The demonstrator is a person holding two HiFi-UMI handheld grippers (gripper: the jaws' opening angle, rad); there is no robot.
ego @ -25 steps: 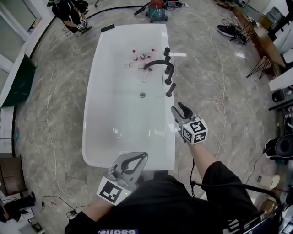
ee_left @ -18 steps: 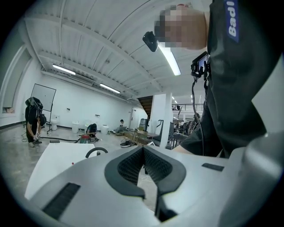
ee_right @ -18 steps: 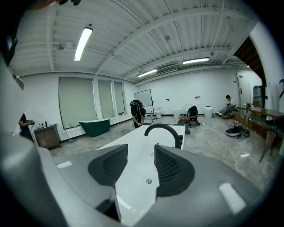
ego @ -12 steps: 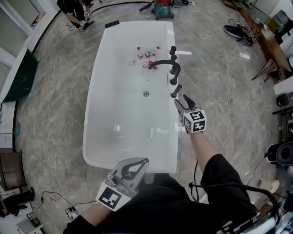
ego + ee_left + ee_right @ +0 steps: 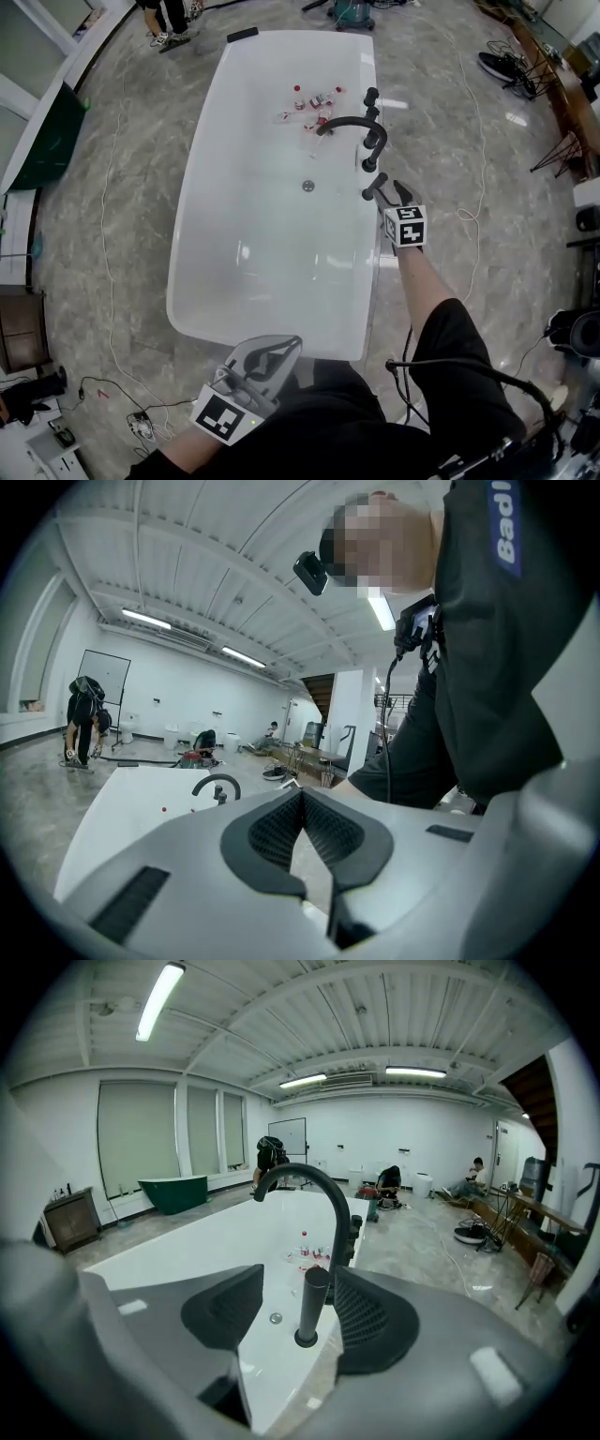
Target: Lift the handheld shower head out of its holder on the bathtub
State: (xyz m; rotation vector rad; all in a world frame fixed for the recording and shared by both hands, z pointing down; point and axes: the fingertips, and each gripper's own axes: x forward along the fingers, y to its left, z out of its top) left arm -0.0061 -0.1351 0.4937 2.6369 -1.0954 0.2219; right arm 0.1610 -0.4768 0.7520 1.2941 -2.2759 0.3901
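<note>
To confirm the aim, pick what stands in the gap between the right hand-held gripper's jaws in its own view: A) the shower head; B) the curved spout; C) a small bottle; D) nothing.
A: the right gripper view shows the upright black shower head in the gap of the right hand-held gripper, whose jaws are opening and not clamped on it.
</note>
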